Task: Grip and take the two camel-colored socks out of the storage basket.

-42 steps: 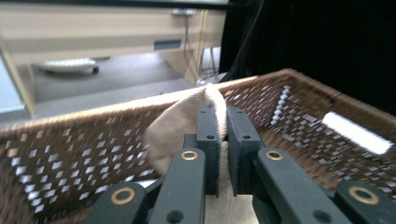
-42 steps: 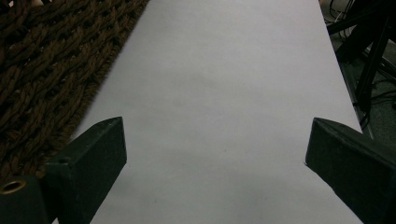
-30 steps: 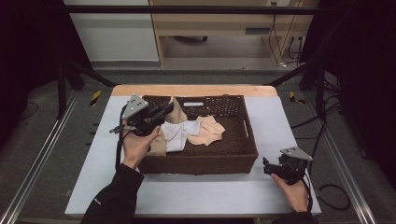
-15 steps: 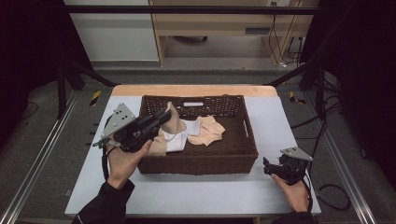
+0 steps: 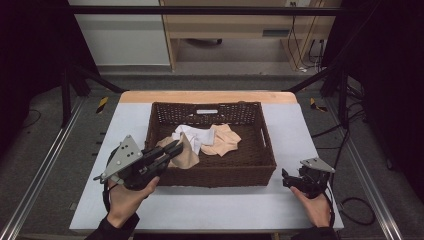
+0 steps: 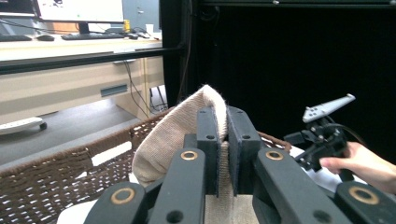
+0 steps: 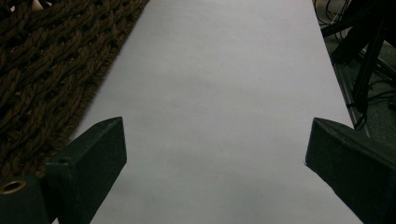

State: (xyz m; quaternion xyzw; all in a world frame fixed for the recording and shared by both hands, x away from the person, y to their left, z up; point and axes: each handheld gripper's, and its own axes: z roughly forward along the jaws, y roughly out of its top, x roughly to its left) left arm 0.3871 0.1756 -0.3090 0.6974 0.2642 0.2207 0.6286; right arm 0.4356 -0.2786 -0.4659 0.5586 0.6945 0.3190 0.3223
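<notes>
A beige knitted cloth (image 6: 173, 135) is pinched between the jaws of my left gripper (image 6: 223, 114). In the high view my left gripper (image 5: 176, 146) hovers at the near left corner of the brown wicker basket (image 5: 220, 176), and the beige cloth (image 5: 186, 156) trails from it into the basket. A white cloth (image 5: 196, 136) and a peach cloth (image 5: 223, 141) lie inside. My right gripper (image 5: 287, 177) rests on the table right of the basket; its jaws (image 7: 215, 140) stand wide apart over bare white table, with nothing between them.
The white table (image 5: 220, 210) has free room in front of and on both sides of the basket. The basket's woven wall (image 7: 42, 79) is close to my right gripper. A metal frame and cables surround the table.
My left gripper has drawn back from inside the basket toward its near left corner, pulling the beige cloth along. The right gripper has stayed still.
</notes>
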